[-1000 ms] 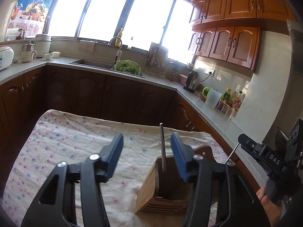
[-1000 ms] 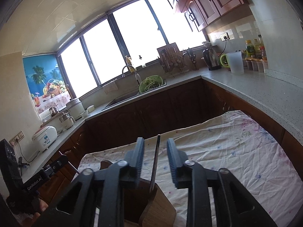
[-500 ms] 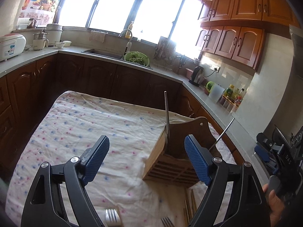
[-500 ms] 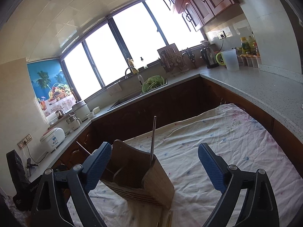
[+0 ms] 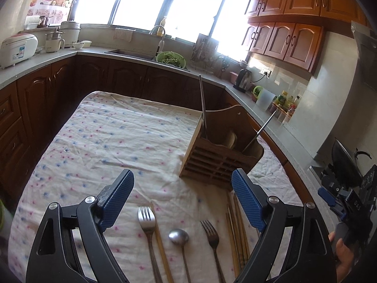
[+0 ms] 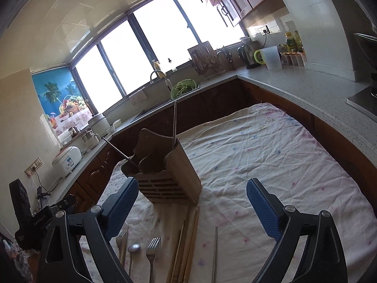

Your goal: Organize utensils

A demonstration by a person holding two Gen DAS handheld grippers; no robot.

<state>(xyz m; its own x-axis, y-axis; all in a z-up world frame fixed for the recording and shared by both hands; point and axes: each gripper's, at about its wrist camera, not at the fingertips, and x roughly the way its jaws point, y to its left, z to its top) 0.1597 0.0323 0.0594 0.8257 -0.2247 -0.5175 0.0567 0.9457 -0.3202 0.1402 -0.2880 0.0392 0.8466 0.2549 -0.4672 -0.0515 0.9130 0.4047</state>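
Cutlery lies in a loose row on the spotted cloth (image 5: pixel 113 141) beneath and between both pairs of jaws, and that crowding is the main hazard. The left gripper (image 5: pixel 182 197) has its jaws wide apart and empty; below the gap sit a fork (image 5: pixel 147 219), a spoon (image 5: pixel 178 237) and a darker fork (image 5: pixel 211 233), with a wooden chopstick (image 5: pixel 159 231) touching the first fork and a bundle of chopsticks (image 5: pixel 235 219) under the right-hand jaw. The right gripper (image 6: pixel 192 200) is equally wide and empty, a lone metal chopstick (image 6: pixel 215 254) lying below its gap. Closing on any one piece risks pinching its neighbour too, or skidding thin metal across the cloth. The wooden holder (image 5: pixel 219 151) stands just beyond the jaw tips, already carrying two metal chopsticks (image 5: pixel 203 103), one upright and one leaning; a careless reach could knock them or tip the holder. Wrinkles in the cloth could also snag a jaw tip sliding under a flat handle.
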